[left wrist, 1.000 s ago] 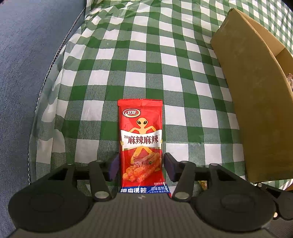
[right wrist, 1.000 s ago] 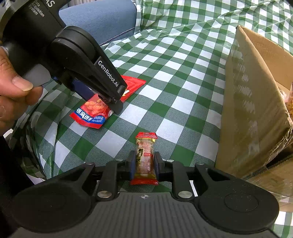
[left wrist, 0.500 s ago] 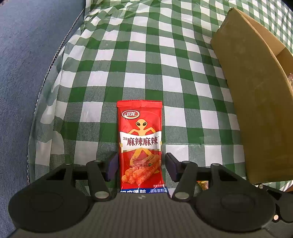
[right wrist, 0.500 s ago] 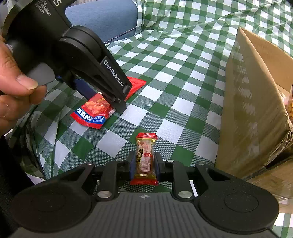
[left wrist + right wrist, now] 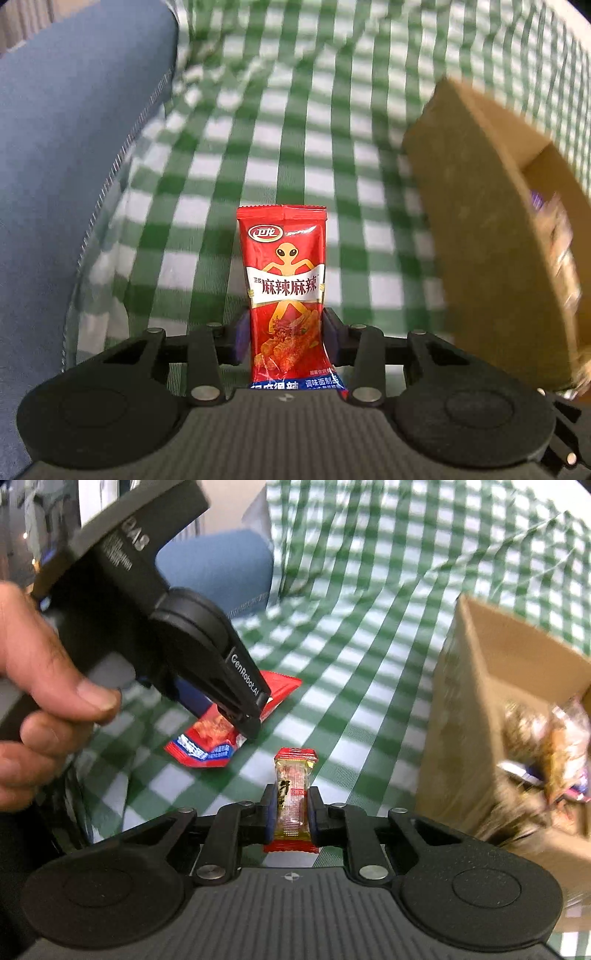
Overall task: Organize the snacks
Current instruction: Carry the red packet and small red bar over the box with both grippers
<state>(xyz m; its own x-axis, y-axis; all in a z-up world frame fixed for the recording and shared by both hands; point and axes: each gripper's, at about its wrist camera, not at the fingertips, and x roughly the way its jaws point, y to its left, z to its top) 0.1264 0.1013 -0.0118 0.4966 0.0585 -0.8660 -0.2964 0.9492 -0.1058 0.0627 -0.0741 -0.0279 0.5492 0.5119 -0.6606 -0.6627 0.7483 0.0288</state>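
Snacks in both tools: the left gripper (image 5: pixel 284 341), which half a second ago straddled the red spicy-strip packet (image 5: pixel 286 291) with its jaws spread, now pinches the packet's lower part, and the blurred green-checked tablecloth (image 5: pixel 280 122) suggests a lift is under way; the right gripper (image 5: pixel 291 814) stays clamped on the small red-and-gold bar (image 5: pixel 293 797). Judgement: both items are secured, so the carry to the open cardboard box (image 5: pixel 476 716) on the right comes next. The packet's bottom edge is cut off by the gripper body, and the box contents are smeared beyond identification.
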